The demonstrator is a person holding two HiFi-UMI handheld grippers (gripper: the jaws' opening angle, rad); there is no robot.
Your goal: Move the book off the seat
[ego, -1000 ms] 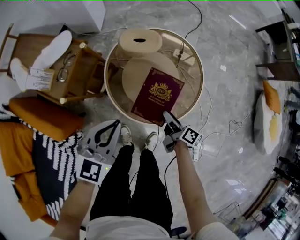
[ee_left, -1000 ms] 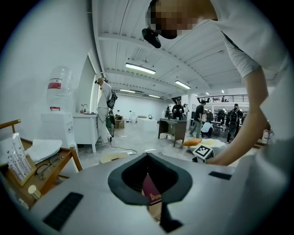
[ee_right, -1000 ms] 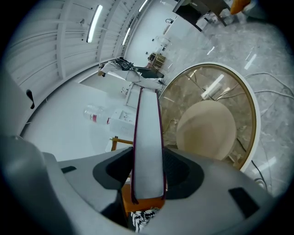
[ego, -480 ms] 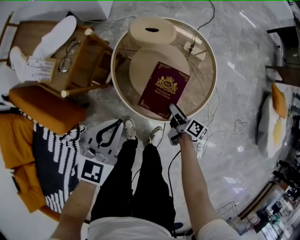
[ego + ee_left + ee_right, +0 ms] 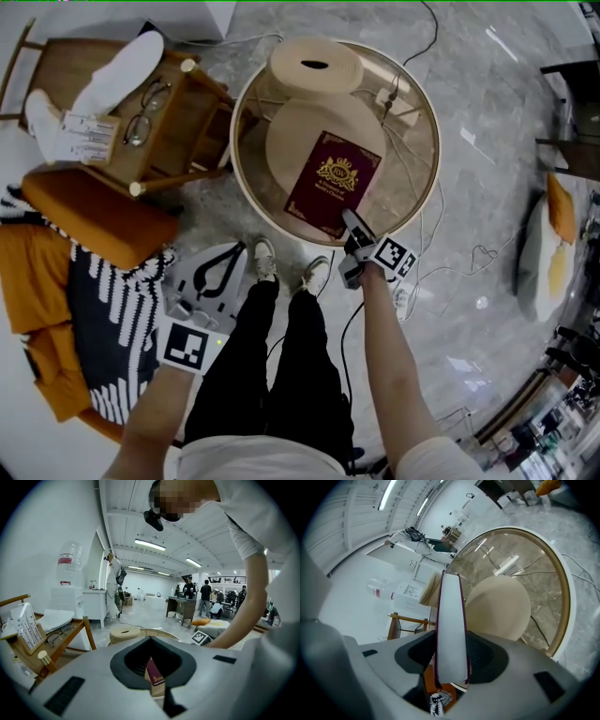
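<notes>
We find the fingers of the right gripper point(image 5: 349, 221) clamped on the near edge of the book point(image 5: 334, 182). In the right gripper view the white page block fills the gap between the jaws, with a pad against each cover. The burgundy book, gold crest facing up, extends away from the jaws over the round beige seat point(image 5: 298, 141). We cannot tell whether its far end touches the seat. The seat sits inside the rim of a round glass-topped table point(image 5: 438, 150).

The fingers of the left gripper point(image 5: 234, 248) meet at their tips and hold nothing. It hangs above the floor, well apart from the book, near a wooden chair point(image 5: 178, 122).
</notes>
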